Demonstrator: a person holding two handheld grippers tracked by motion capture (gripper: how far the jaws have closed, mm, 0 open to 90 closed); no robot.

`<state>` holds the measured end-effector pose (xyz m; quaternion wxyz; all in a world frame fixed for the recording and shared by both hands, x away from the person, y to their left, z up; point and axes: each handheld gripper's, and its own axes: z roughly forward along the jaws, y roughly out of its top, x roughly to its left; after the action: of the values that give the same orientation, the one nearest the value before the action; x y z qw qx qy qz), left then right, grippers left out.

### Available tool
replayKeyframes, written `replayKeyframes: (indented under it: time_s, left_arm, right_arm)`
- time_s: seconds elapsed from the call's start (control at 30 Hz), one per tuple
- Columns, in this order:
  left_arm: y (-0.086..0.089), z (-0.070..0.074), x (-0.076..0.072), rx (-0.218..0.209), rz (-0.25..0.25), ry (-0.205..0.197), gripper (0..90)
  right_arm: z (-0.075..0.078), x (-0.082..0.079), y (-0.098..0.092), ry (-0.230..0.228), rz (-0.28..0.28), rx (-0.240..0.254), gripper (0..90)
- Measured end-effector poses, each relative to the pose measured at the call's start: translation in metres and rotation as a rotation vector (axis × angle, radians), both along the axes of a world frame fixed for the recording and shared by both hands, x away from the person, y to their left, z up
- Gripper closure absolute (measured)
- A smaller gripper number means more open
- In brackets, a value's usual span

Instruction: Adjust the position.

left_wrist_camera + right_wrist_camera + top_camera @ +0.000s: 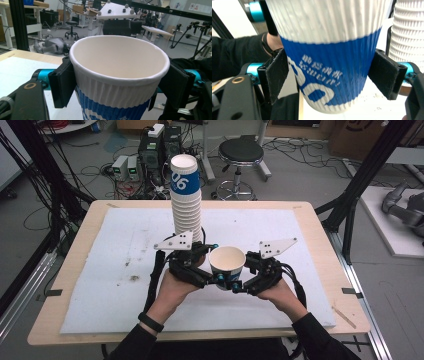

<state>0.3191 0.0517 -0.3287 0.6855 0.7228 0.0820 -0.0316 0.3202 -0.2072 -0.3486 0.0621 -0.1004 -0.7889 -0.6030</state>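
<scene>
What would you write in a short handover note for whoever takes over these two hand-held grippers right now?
Left hand-held gripper: pads pressed on the single paper cup just under its rim.
Right hand-held gripper: jaws around the cup's blue band, left pad touching, right pad apart.
Cup stack: upright on the white mat, behind the grippers.
Done: one cup is off the stack, held above the mat.
Left: set it down; the stack remains.

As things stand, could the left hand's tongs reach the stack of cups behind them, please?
Probably not yet: the left tongs are clamped just under the rim of the single cup. The stack of cups stands close behind with nothing between, so once the cup is let go, likely yes.
</scene>
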Motion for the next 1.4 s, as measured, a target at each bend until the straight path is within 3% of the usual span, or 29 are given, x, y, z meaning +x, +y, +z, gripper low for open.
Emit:
replayKeyframes:
  time_s: [0.53,0.83,1.4]
  left_arm:
    - [-0.002,-0.002,0.000,0.002,-0.003,0.002,21.9]
    - [0.000,-0.001,0.001,0.005,0.012,0.005,13.5]
    - [0.016,-0.002,-0.001,0.035,0.040,-0.013,10.0]
  right_arm:
    - [0.001,0.000,0.000,-0.005,0.000,0.013,25.2]
    - [0.002,0.001,-0.003,-0.018,-0.005,0.014,25.1]
    - [0.011,0.003,-0.018,-0.041,-0.050,0.035,25.2]
